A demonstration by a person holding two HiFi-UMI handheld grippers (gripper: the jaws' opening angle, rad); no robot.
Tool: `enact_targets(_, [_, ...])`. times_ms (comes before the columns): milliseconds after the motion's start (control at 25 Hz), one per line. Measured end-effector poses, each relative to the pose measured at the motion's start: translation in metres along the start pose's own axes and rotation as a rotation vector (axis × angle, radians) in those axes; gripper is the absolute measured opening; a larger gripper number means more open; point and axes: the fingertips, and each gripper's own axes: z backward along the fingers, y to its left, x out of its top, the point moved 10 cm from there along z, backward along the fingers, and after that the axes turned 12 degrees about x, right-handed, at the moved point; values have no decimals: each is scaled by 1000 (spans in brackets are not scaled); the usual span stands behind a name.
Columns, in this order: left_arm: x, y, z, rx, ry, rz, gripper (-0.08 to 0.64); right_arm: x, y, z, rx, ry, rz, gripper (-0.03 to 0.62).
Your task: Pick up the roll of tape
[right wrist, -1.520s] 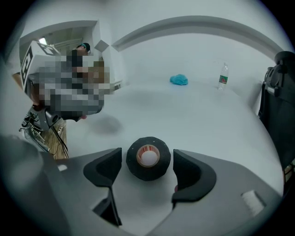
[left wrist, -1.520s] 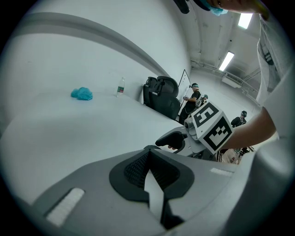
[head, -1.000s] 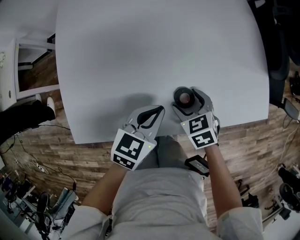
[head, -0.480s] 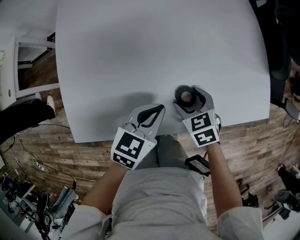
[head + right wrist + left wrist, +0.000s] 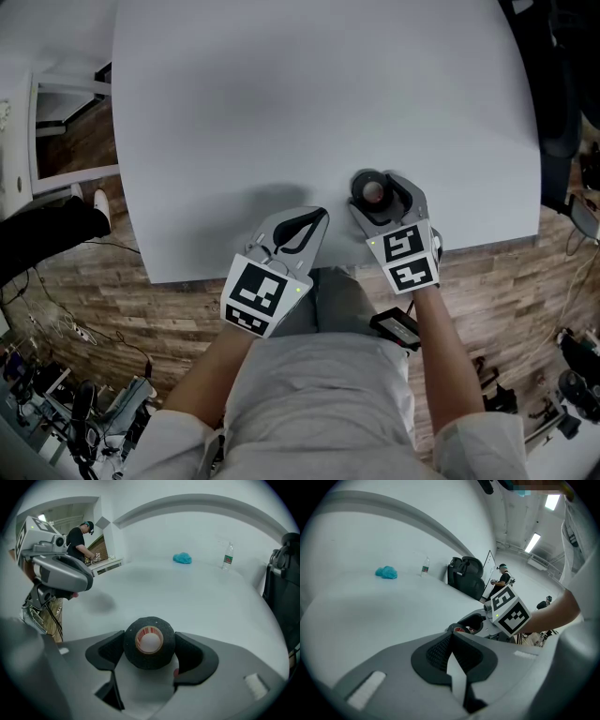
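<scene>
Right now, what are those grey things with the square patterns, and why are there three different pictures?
A person holds a grabbing tool in each hand. One picture comes from a camera on their head, looking down; the other two cameras ride on the tools. On the white table sits a black roll of tape. The right gripper has just been closing its jaws around it, and its pads touch both sides. The left gripper is shut and empty, near the table's edge.

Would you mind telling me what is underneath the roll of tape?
The roll of tape lies flat on the white table, near its edge. A pale surface shows through its open core; the patch under the black ring is covered, so it cannot be checked.
</scene>
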Motion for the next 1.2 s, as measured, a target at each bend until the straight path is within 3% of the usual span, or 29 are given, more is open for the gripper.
enact_targets(1200, [5,-15,37,-3,-56,-33,20,10,37,50,-19,-71,-21,341])
